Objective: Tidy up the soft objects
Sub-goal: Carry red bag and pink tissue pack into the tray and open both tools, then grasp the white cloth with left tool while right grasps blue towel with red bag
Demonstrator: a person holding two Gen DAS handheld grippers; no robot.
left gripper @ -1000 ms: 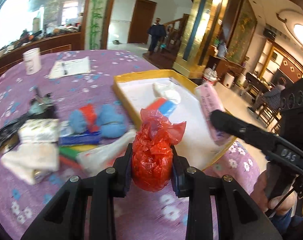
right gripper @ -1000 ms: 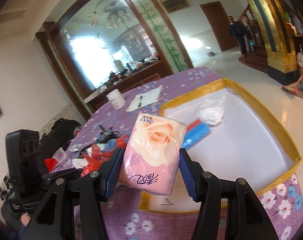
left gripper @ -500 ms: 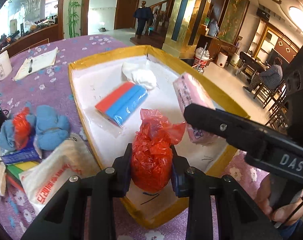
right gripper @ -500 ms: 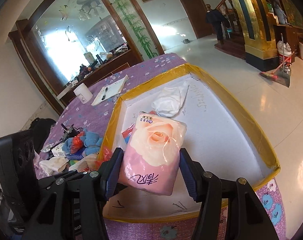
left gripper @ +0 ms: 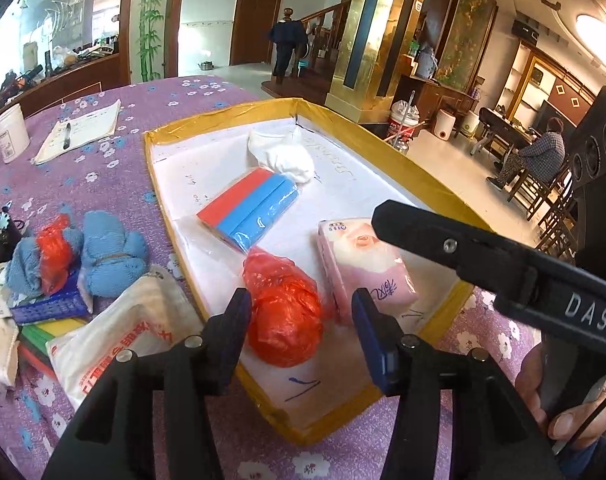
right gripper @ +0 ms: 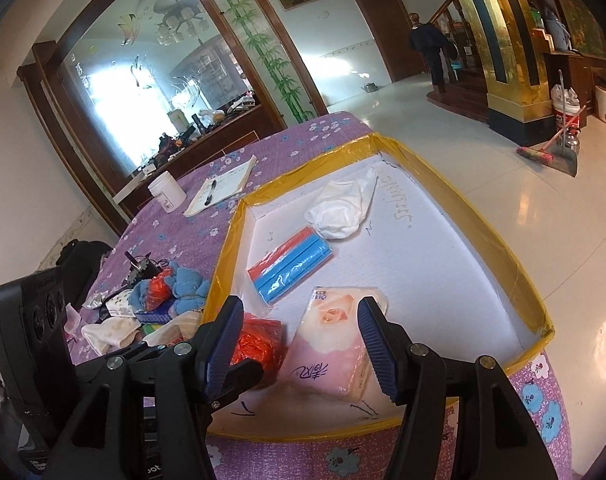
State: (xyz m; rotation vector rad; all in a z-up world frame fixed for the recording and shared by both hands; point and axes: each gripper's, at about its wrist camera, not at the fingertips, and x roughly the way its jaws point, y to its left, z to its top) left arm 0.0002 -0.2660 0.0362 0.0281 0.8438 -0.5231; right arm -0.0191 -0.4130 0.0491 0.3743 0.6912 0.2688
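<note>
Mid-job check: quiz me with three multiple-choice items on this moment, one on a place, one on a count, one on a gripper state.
1. Where does the red plastic bag lie?
A. inside the yellow-rimmed tray
B. on the notebook
C. on the floor

2. How many things lie in the tray?
A. two
B. four
C. six

3. How does the left gripper stand?
A. shut on the bag
B. open
C. out of view

Key: 1 A, the bag rests on the tray's white floor beside the pink tissue pack. 2 B, bag, tissue pack, red and blue pack, white bundle. 3 B, gaps show on both sides of the bag.
</note>
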